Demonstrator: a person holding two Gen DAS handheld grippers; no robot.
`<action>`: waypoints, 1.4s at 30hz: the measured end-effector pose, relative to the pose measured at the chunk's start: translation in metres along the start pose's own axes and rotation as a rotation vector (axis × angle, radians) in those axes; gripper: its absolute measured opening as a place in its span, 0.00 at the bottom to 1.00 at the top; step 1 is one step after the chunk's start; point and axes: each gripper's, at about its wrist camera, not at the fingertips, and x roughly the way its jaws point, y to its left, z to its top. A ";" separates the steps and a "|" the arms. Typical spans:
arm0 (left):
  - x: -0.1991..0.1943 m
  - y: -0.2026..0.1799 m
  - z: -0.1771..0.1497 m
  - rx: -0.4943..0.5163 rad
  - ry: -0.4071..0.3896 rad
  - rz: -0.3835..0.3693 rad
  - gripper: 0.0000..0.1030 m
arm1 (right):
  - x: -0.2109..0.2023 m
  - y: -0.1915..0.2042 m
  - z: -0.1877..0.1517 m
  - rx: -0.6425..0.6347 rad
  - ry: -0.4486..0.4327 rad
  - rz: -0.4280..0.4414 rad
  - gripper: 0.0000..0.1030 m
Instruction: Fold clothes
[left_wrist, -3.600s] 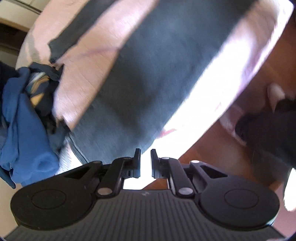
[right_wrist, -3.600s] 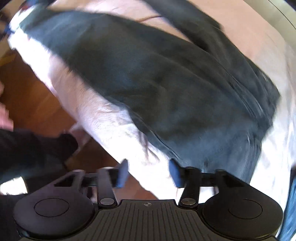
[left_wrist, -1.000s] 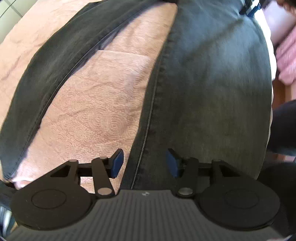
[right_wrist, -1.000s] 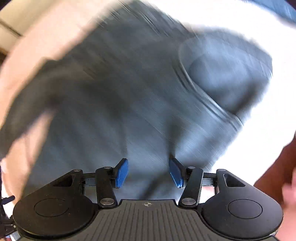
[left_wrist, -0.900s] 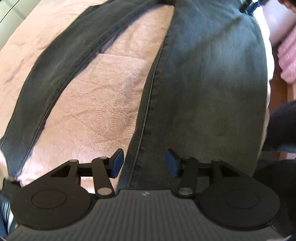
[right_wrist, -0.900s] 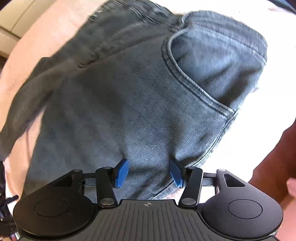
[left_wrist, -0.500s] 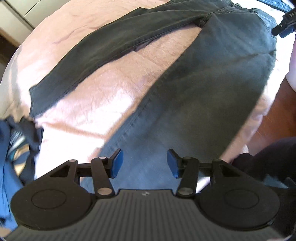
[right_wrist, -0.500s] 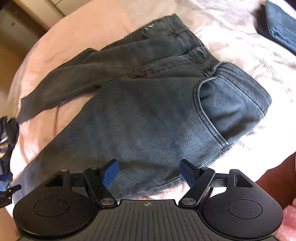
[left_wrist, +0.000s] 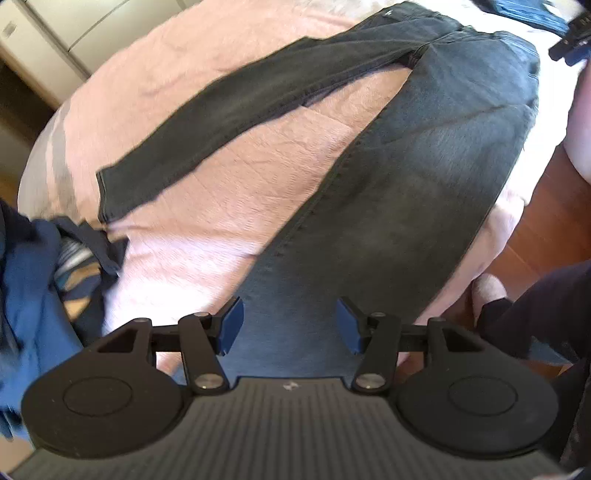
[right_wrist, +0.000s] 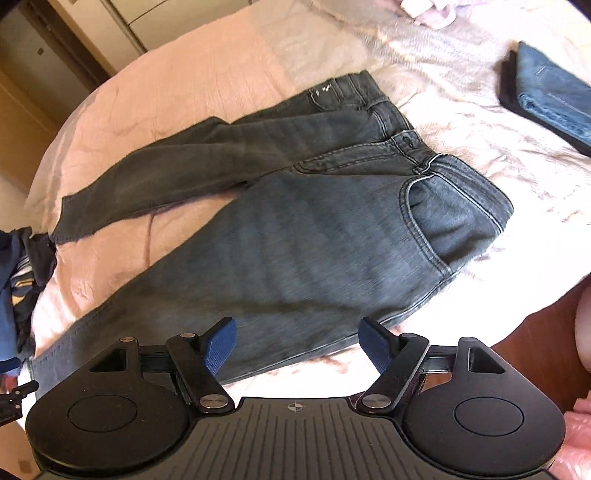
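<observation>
Dark grey jeans (right_wrist: 295, 229) lie spread flat on the pink bed (right_wrist: 207, 62), legs apart in a V, waistband toward the far right. In the left wrist view the jeans (left_wrist: 399, 192) run from under my gripper up to the waistband. My left gripper (left_wrist: 289, 325) is open and empty, above the near leg's hem end. My right gripper (right_wrist: 297, 347) is open and empty, above the near edge of the thigh by the bed's edge.
A pile of blue and striped clothes (left_wrist: 33, 280) lies at the left end of the bed. Folded blue jeans (right_wrist: 554, 96) lie at the far right. Wooden floor (left_wrist: 546, 221) borders the bed on the right. Cupboards (right_wrist: 74, 48) stand behind the bed.
Both grippers have drawn back and up from the jeans, so the whole garment now shows. The right gripper's jaws have opened wider. The jeans lie still.
</observation>
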 end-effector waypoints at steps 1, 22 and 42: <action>-0.003 0.010 -0.006 0.011 -0.015 -0.008 0.49 | -0.004 0.010 -0.006 0.001 -0.013 -0.012 0.74; -0.047 0.080 -0.150 0.036 -0.072 -0.086 0.51 | -0.053 0.198 -0.127 -0.115 -0.089 -0.136 0.75; -0.052 0.071 -0.089 0.113 -0.203 -0.120 0.54 | -0.069 0.206 -0.098 -0.189 -0.128 -0.205 0.75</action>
